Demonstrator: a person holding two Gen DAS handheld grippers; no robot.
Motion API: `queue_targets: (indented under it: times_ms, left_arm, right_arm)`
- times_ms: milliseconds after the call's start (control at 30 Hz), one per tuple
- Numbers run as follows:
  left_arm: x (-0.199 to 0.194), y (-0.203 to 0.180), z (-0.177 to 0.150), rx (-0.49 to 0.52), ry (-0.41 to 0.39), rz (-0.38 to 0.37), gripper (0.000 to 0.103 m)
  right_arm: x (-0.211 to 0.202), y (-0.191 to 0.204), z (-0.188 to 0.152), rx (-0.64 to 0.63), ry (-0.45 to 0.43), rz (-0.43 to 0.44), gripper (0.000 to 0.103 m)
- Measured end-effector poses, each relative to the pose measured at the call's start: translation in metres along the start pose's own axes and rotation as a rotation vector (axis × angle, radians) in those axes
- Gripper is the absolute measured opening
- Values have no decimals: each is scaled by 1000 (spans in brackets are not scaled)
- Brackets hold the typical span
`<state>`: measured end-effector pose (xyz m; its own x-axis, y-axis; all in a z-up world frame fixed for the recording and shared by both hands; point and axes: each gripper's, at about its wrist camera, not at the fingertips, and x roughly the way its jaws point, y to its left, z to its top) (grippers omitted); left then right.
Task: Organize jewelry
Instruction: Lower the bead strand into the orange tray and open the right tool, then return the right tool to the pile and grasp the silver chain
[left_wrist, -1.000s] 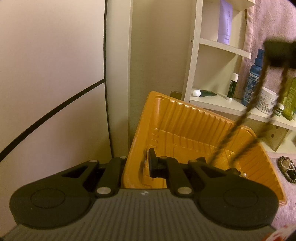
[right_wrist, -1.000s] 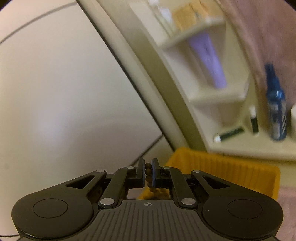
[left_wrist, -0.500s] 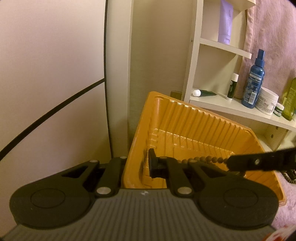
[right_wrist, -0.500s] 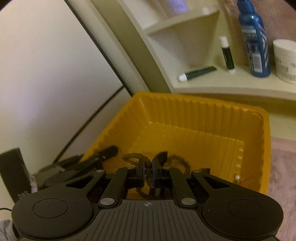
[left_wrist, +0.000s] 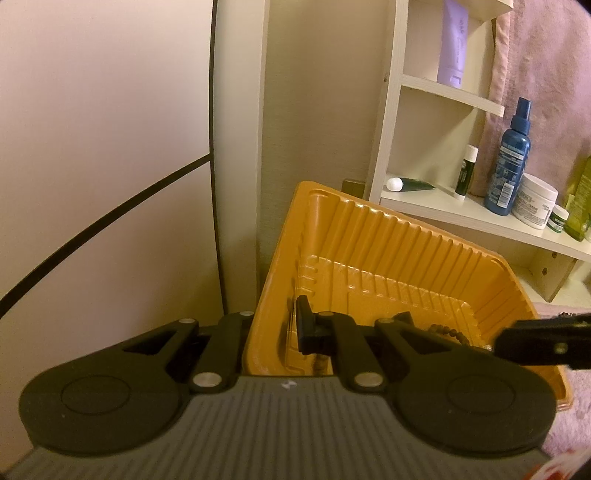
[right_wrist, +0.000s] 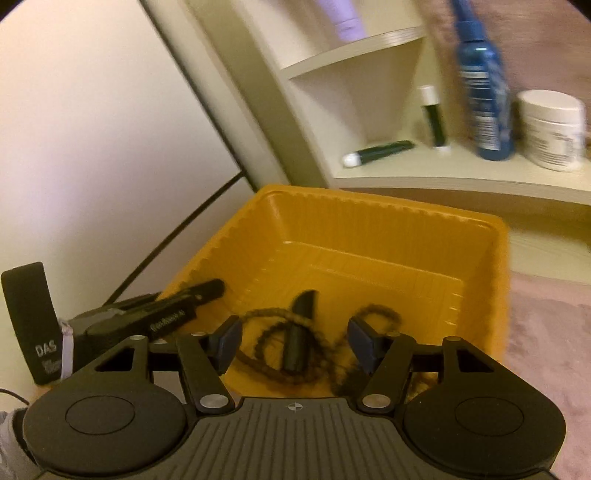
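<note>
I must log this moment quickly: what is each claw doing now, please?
Left claw: closed on the yellow tray wall.
Right claw: open, just released; the bead necklace lies in the tray.

Two matching handheld claws, black with grey ribbed bodies

The left claw (left_wrist: 291, 328) has a dark grey housing with lengthwise ribs and a small white mark at its front edge, two round black discs with circular insets either side, and angled black link arms fixed by silver screws. The right claw (right_wrist: 293, 345) has the same build, a crosshair mark on its ribbed housing, and flat blue-grey pads (right_wrist: 229, 341) inside black fingers. Seen from the right wrist, the left claw carries white lettering, partly "DAS". A grey sleeve edge (right_wrist: 11, 435) shows at the lower left.
</note>
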<state>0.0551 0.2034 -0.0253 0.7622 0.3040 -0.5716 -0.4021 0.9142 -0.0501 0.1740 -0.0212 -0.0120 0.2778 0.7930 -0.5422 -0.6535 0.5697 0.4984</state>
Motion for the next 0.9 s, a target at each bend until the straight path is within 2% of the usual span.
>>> queue_targets:
  times_ms: [200, 567, 900]
  left_arm:
    - [-1, 0, 0, 0, 2, 4, 9]
    - [0, -3, 1, 18, 7, 17, 9]
    - [1, -4, 1, 32, 10, 25, 9]
  right_arm:
    - [-42, -32, -17, 75, -23, -77, 63]
    - [-123, -100, -54, 192, -67, -310, 64]
    - [-166, -140, -79, 249, -80, -477, 64]
